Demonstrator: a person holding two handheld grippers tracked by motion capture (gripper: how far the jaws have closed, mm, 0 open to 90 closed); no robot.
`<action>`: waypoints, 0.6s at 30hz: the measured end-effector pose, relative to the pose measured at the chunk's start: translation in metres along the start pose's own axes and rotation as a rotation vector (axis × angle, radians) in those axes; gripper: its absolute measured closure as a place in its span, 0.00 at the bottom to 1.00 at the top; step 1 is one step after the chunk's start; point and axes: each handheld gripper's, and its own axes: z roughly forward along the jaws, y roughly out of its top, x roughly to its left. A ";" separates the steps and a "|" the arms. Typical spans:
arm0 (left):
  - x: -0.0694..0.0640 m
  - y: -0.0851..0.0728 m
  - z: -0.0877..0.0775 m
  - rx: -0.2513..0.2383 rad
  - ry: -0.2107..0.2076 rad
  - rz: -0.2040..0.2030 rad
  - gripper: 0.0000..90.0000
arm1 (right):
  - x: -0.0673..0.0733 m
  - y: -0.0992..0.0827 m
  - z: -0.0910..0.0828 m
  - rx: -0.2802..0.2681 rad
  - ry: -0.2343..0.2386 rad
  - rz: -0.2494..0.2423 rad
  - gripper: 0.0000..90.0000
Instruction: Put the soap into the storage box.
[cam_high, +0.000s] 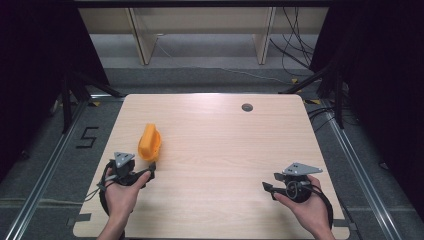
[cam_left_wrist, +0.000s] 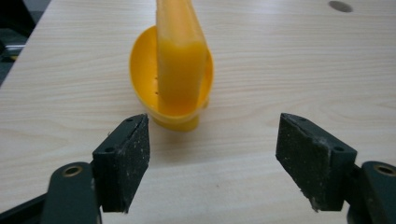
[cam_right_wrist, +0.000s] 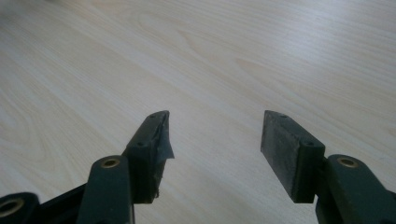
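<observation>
Nearest the lens in the left gripper view, the left claw (cam_left_wrist: 212, 161) rises from the bottom edge with its jaws spread wide apart and nothing between them. Just beyond the gap, in the upper centre-left of that frame, lies the orange squeezer-like tool (cam_left_wrist: 173, 70), a perforated bowl with a thick handle-like arm folded over it; its near end sits closer to the left-hand jaw than to the other. In the high view the same tool (cam_high: 149, 141) rests left of centre on the pale wooden worktop (cam_high: 225, 150), with the left claw (cam_high: 150, 169) just below it, close but not touching.

Farther out, at the lower right of the high view, the right claw (cam_high: 266, 189) is well apart from the tool and points toward the frame's middle. The right gripper view shows the right claw's jaws standing open over bare wood grain, holding nothing.

The step in hand looks like the approach to a first grasp by the left claw. The next move probably calls for easing forward and shifting slightly so the tool's near end comes squarely between the jaws, then closing on it without nudging it across the smooth surface.
</observation>
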 end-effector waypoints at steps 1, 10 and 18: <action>-0.001 -0.003 -0.003 -0.009 -0.010 -0.004 0.28 | 0.000 0.000 0.000 -0.001 0.007 0.007 0.48; -0.032 -0.041 -0.017 -0.034 -0.114 0.149 0.29 | 0.000 0.000 0.000 0.003 -0.013 0.007 0.48; -0.056 -0.063 -0.015 -0.048 -0.228 0.296 0.29 | -0.001 0.000 0.000 -0.004 -0.014 0.003 0.48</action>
